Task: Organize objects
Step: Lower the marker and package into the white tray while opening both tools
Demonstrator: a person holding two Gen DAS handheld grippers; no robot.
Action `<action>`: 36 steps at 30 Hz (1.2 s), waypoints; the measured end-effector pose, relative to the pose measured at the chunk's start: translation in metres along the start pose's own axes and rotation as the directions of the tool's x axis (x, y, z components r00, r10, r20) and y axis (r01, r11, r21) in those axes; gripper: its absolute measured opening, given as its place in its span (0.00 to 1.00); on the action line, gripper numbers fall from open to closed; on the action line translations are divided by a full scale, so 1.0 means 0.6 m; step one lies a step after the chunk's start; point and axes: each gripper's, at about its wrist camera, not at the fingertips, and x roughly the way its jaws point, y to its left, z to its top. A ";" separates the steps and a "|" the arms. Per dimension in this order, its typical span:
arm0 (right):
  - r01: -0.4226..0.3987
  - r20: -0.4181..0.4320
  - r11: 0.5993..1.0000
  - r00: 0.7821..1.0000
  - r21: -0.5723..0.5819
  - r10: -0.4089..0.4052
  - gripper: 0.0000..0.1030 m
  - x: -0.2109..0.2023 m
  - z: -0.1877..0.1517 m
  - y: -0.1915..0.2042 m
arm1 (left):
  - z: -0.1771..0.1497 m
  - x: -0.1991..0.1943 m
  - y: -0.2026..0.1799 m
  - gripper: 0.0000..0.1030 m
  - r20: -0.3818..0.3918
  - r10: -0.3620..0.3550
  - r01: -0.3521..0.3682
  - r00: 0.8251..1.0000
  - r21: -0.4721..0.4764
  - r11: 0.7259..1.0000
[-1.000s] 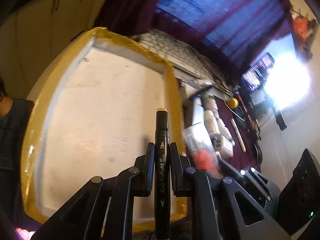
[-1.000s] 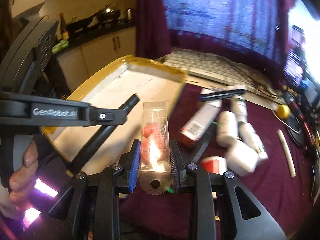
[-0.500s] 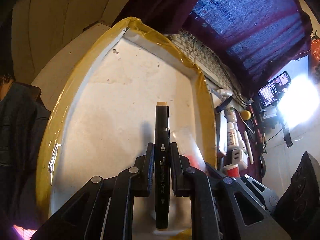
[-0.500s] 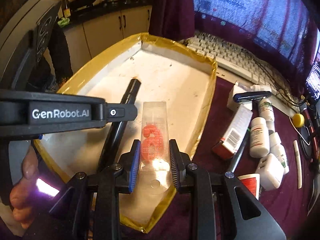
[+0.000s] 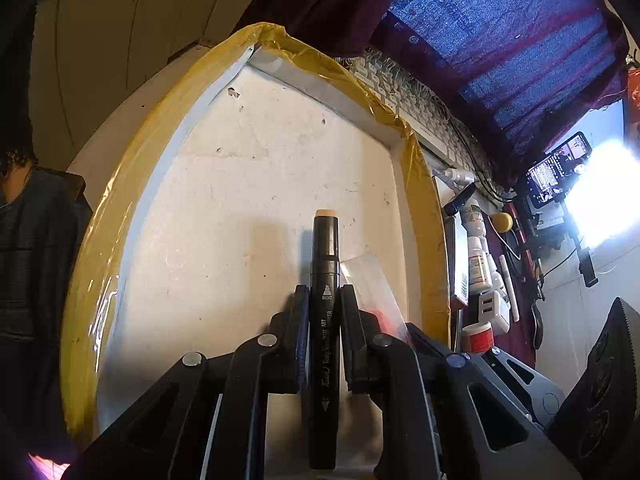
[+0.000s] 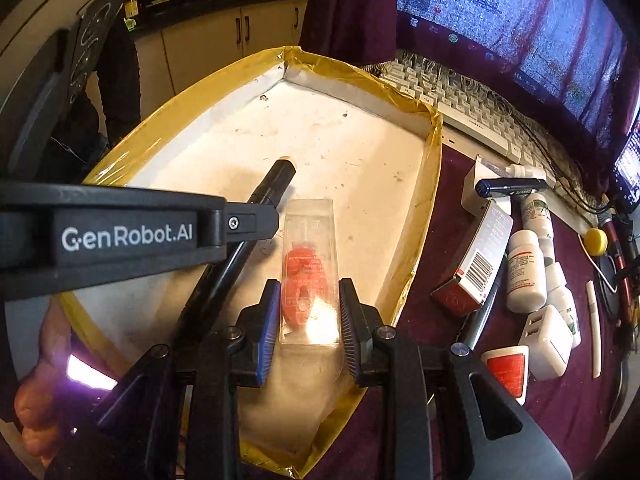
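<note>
One tray [image 6: 430, 184] with yellow-taped rim. One black marker [image 5: 325, 320] over it, and one clear packet [image 6: 310, 276] with red contents. At the tray's three o'clock, on the maroon cloth: three white bottles [image 6: 526, 268], one barcoded box [image 6: 476, 264], one white charger [image 6: 548, 336], one red-labelled tub [image 6: 506, 368], one yellow ball [image 6: 596, 236], one white stick [image 6: 594, 328]. At one o'clock, one keyboard [image 6: 472, 112].

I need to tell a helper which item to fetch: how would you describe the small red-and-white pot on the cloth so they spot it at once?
Start at the yellow-edged tray and look to the dark red cloth on its right, where bottles and boxes lie in a cluster. The pot is the cluster's nearest piece, just below the white charger. Only it has a plain red label on a low white body.
</note>
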 end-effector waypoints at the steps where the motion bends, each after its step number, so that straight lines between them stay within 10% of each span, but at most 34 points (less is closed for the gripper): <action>1: -0.003 0.001 1.000 1.000 0.001 0.003 0.25 -0.001 -0.001 0.000 | -0.001 -0.001 0.001 0.12 0.001 -0.002 0.002 1.000 -0.002 1.000; 4: -0.025 0.015 1.000 1.000 0.011 0.025 0.26 -0.010 -0.005 -0.002 | -0.005 -0.003 -0.007 0.22 0.007 -0.003 0.003 1.000 0.013 1.000; 6: -0.050 0.036 0.998 0.998 0.027 0.049 0.30 -0.017 -0.008 -0.008 | -0.010 -0.009 -0.020 0.54 0.019 -0.004 0.004 1.000 0.032 0.999; 8: -0.080 0.062 0.996 0.995 0.047 0.077 0.32 -0.025 -0.010 -0.015 | -0.013 -0.017 -0.033 0.64 0.046 0.014 -0.016 0.999 0.053 0.998; 22: -0.196 0.246 0.946 0.960 0.259 0.131 0.51 -0.127 -0.116 -0.130 | -0.047 -0.026 -0.145 0.65 0.061 -0.076 0.064 0.995 0.172 0.983; 36: -0.107 0.156 0.919 0.986 0.379 0.051 0.50 -0.106 -0.192 -0.237 | -0.098 0.047 -0.265 0.65 -0.068 -0.044 0.064 0.997 0.331 0.942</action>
